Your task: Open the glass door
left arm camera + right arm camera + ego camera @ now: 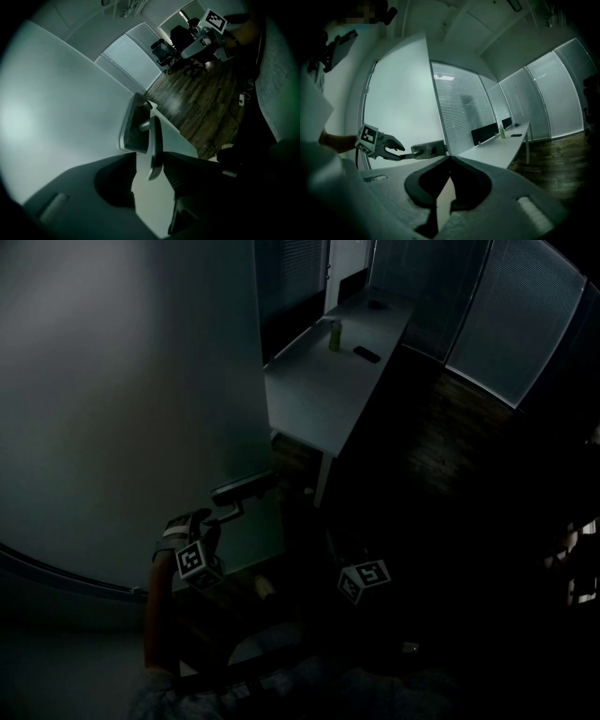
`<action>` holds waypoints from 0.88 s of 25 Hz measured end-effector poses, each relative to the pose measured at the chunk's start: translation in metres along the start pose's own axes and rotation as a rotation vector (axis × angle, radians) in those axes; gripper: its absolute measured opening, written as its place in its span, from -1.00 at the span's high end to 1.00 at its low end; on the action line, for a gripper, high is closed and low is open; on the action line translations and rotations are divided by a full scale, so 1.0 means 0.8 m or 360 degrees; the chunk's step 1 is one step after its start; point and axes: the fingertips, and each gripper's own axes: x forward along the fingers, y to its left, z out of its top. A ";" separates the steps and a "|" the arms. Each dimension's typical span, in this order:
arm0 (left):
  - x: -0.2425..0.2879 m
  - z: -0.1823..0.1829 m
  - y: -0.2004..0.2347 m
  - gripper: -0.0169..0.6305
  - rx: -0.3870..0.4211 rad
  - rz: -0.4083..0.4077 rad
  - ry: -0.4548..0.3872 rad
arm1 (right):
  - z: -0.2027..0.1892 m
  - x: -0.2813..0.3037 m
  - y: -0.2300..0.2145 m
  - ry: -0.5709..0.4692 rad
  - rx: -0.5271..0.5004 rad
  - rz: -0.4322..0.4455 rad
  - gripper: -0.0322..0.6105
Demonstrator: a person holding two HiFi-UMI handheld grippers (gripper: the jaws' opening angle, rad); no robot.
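The frosted glass door [122, 409] fills the left of the head view, with a metal lever handle [246, 488] near its edge. My left gripper [217, 518] is at that handle. In the left gripper view the jaws of the left gripper [149, 160] stand open on either side of the lever [154, 145], which hangs from its plate [133, 129]; the pads do not press on it. My right gripper [449, 158] is shut with nothing in it and held back from the door, facing the handle [426, 150]. Its marker cube [364, 579] shows in the dark.
Past the door's edge stands a long white desk [319, 390] with a green bottle [335, 335] and a dark phone [367, 354]. Glass walls with blinds [525, 324] line the room. Office chairs [164, 49] stand on the wood floor [206, 103].
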 end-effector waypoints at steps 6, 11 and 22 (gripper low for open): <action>-0.029 0.022 0.018 0.40 -0.0168 0.0047 -0.0167 | -0.003 0.003 -0.004 -0.0027 -0.0012 -0.0005 0.89; -0.054 0.043 0.046 0.42 -0.0592 0.0141 -0.0448 | -0.003 0.004 -0.001 -0.0019 -0.0015 -0.0009 0.89; -0.112 0.085 0.056 0.65 -0.1226 0.0262 -0.0957 | -0.001 0.007 0.015 0.0015 -0.0006 0.0006 0.89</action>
